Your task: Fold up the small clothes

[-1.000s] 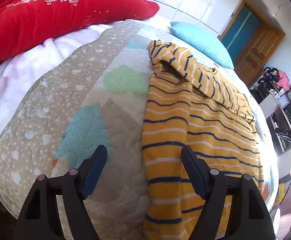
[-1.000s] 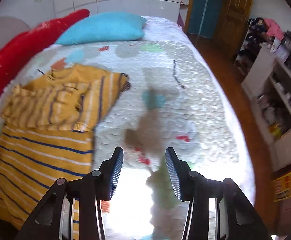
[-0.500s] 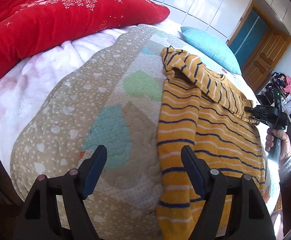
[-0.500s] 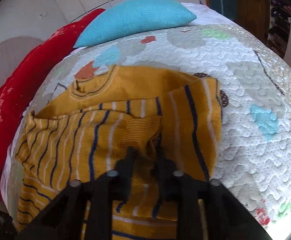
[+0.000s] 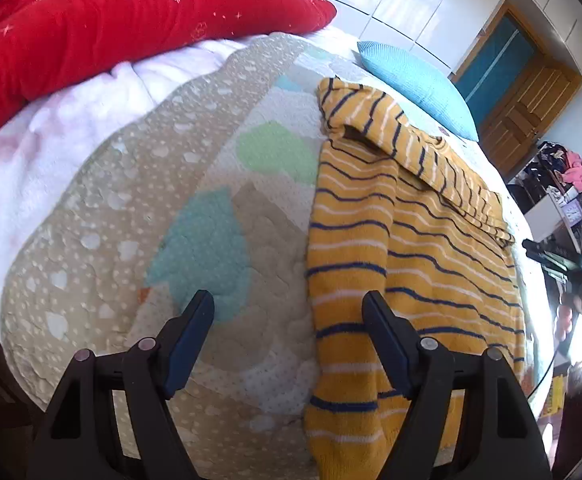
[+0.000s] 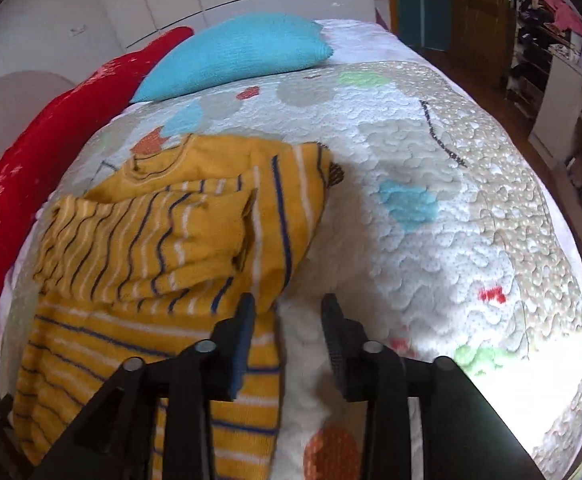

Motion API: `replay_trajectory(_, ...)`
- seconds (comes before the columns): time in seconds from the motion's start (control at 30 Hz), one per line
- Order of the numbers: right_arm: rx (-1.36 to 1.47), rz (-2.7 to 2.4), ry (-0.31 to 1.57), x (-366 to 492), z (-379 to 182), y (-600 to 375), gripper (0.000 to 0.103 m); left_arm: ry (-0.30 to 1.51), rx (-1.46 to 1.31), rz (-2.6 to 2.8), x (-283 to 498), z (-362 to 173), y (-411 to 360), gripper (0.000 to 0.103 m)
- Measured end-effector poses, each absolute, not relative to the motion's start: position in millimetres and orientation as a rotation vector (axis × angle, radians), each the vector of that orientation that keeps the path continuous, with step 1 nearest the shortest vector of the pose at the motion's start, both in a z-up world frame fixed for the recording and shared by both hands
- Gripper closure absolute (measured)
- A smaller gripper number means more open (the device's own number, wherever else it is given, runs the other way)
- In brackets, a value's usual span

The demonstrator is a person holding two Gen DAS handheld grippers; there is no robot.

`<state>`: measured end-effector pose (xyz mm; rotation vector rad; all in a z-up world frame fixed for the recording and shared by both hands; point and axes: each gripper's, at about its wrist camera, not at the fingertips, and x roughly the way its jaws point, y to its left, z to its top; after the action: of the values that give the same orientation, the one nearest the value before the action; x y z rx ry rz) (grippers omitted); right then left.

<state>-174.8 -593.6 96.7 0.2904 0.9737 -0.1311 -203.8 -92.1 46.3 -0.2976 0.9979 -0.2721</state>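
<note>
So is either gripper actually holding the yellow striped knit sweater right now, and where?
Neither. The left gripper is open beside the yellow striped knit sweater; the right gripper has just opened, nothing between its pads.

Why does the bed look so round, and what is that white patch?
Both wrist views use fisheye lenses, so the quilt bulges like a dome. In the right wrist view, sunlight washes out the quilt's near corner, and the striped sweater is slightly motion-blurred. The left wrist view is sharper, with glare only at its right edge.

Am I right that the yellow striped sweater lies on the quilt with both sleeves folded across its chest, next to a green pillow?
Not quite: the pillow is blue, as the right wrist view shows. The yellow striped sweater does lie on the quilt with its sleeves folded across.
</note>
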Motion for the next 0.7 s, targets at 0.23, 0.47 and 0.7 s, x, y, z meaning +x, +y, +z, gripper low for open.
replay_trajectory(0.23, 0.433, 0.029, 1.050, -289, 69, -590, 0.059, 1.025, -0.312, -0.378, -213, 38, -104, 0.013)
replay_trajectory(0.47, 0.645, 0.202, 0.971, -366, 32, -558, 0.058, 1.018, -0.389, -0.573, -239, 29, -121, 0.010)
replay_trajectory(0.7, 0.780, 0.367, 0.924, -378, 4, -500, 0.056, 1.059, -0.523, -0.690, -257, 18, -123, 0.033)
